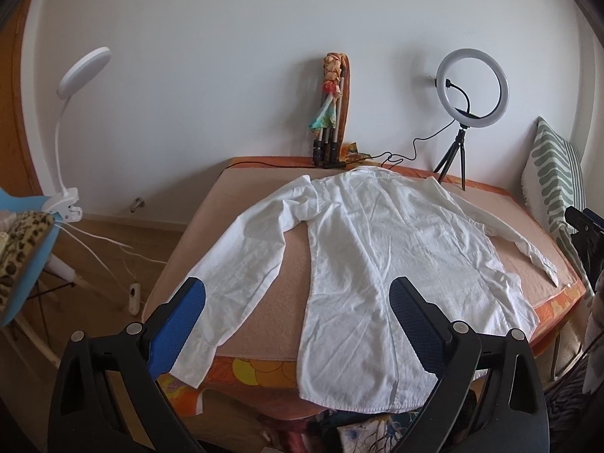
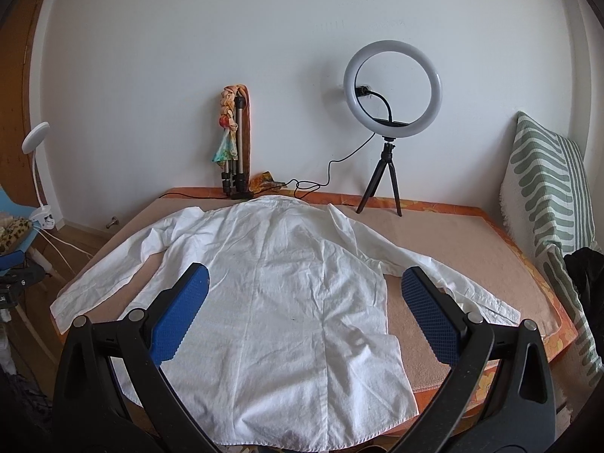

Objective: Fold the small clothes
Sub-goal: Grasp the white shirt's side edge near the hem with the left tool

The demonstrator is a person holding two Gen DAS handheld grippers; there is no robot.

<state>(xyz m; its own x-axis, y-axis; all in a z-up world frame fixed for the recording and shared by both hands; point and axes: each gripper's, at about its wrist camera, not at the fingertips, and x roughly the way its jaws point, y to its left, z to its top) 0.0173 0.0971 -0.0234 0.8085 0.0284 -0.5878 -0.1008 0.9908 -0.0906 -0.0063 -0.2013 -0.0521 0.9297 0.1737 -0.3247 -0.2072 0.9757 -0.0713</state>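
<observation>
White long-sleeved shirt (image 2: 279,283) lies flat, apparently back up, on the padded table (image 2: 472,249), sleeves spread left and right, collar far. Left gripper (image 1: 298,304) and right gripper (image 2: 304,288) hover over its near hem, jaws wide, empty.

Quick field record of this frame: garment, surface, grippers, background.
garment: white shirt, spread flat, both sleeves out to the sides, collar toward the wall
surface: table with a tan cover, orange patterned edge
left gripper: open, above the shirt's hem, nothing held
right gripper: open, above the shirt, nothing held
background: ring light on a small tripod, striped pillow at the right
fold: not yet begun
</observation>
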